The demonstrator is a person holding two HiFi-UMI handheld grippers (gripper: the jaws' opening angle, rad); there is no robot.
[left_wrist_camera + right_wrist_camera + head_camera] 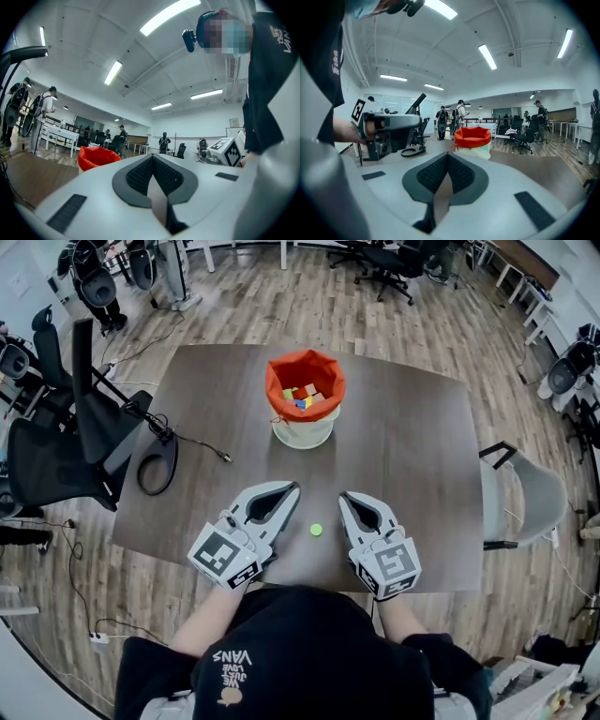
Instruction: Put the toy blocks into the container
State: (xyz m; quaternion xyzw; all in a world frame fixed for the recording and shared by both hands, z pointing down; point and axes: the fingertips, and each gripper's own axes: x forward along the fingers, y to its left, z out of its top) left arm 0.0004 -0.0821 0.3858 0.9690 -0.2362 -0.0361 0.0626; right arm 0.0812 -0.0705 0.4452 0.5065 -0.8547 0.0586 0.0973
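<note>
An orange-lined container stands at the far middle of the dark table, with several coloured toy blocks inside it. A small green piece lies on the table near me, between the two grippers. My left gripper rests to its left, jaws shut with nothing in them. My right gripper sits to its right, also shut and empty. The container shows ahead in the left gripper view, past the closed gripper. In the right gripper view the container stands beyond the closed gripper.
A black cable loop lies on the table's left side. Black office chairs crowd the left edge and a grey chair stands at the right. People stand far off in the room.
</note>
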